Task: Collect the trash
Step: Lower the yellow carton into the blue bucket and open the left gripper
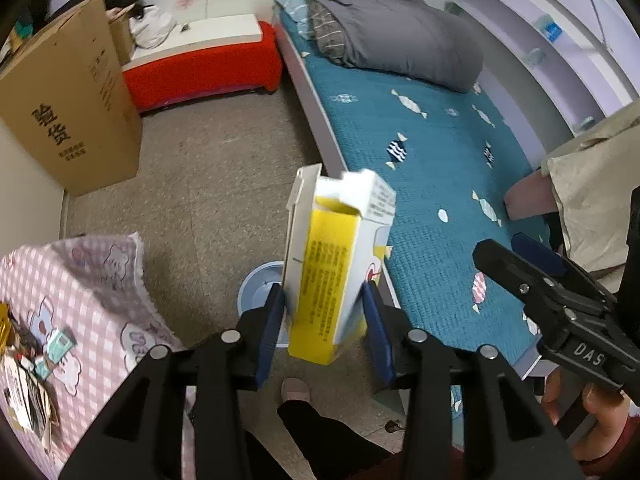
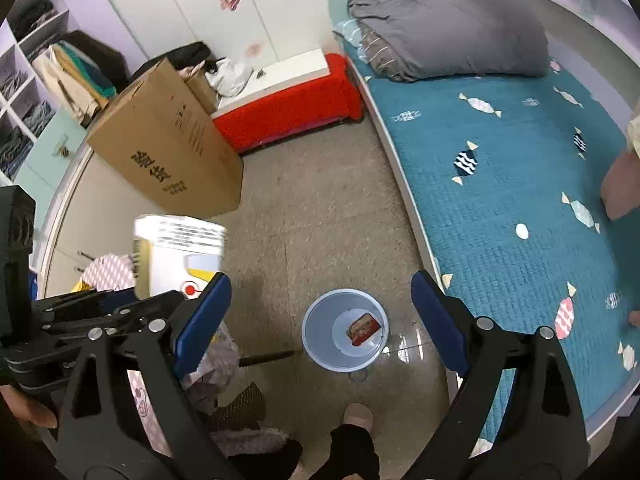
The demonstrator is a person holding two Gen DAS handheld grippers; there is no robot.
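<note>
Right, here we go, biggest first:

Bed: teal quilt with candy shapes, filling the frame from twelve to four o'clock in the right wrist view; grey duvet bundled at the far end.

Cardboard carton: big brown one standing on the floor at ten o'clock, well apart from the action.

Bin: pale blue, round, open-topped, on the floor just beside the bed edge, near six o'clock of centre; a small red packet already lies at the bottom.

Box: the trash in hand, a yellow-and-white paper carton, top flaps torn open, standing tilted, with the bin's rim peeping out beneath at seven o'clock.

Left gripper: fingers partly closed on the box's lower half, one blue pad on each broad side. It's held!

Right gripper: fingers spread wide, nothing between them, the bin showing through the gap.

Handling, as I read it: looks empty, so light; thin card, stiff along the edges but quick to cave in under a hard squeeze.

Where to hold: low on the closed end, as now; the open top would fold.

Risk: a light box may drift or catch the rim when let go.
</note>
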